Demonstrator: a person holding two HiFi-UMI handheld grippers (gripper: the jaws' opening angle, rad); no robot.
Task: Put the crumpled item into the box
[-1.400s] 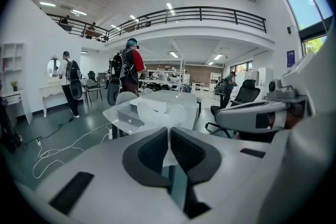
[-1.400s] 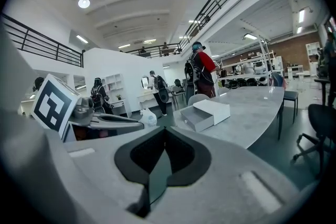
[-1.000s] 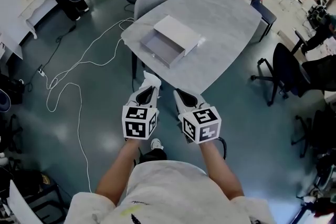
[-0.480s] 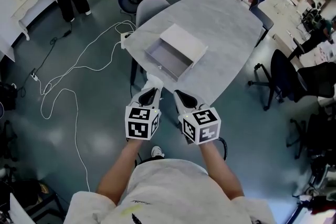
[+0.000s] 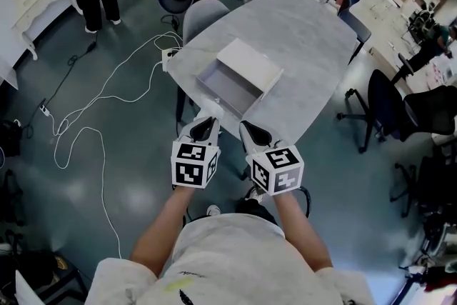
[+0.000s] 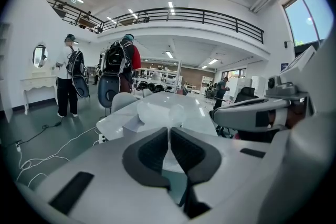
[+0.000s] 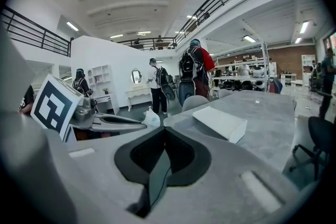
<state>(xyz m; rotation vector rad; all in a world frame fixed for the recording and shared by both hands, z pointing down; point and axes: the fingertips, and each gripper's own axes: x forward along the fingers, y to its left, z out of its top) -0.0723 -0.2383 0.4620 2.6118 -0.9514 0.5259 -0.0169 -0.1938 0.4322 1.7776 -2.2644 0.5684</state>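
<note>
A white open box (image 5: 230, 84) lies on the grey table (image 5: 307, 39), its lid (image 5: 250, 61) resting against its far side. My left gripper (image 5: 205, 121) is shut on a white crumpled item (image 5: 210, 108), held in the air just short of the table's near edge. In the left gripper view the crumpled item (image 6: 157, 112) bulges past the closed jaws (image 6: 169, 131), with the box (image 6: 130, 123) behind it. My right gripper (image 5: 247, 128) hovers beside the left one, shut and empty. The right gripper view shows its jaws (image 7: 164, 132) touching, the box (image 7: 220, 122) and the crumpled item (image 7: 150, 118).
Grey chairs (image 5: 203, 11) stand at the table's far side. Black office chairs (image 5: 382, 100) stand to the right. A white cable (image 5: 100, 93) snakes over the floor on the left. People with backpacks (image 6: 122, 63) stand beyond the table, near a white side table (image 5: 32, 0).
Both grippers and the head view have come a little nearer to the table and box. The left gripper still holds the crumpled item, and the right stays shut.
</note>
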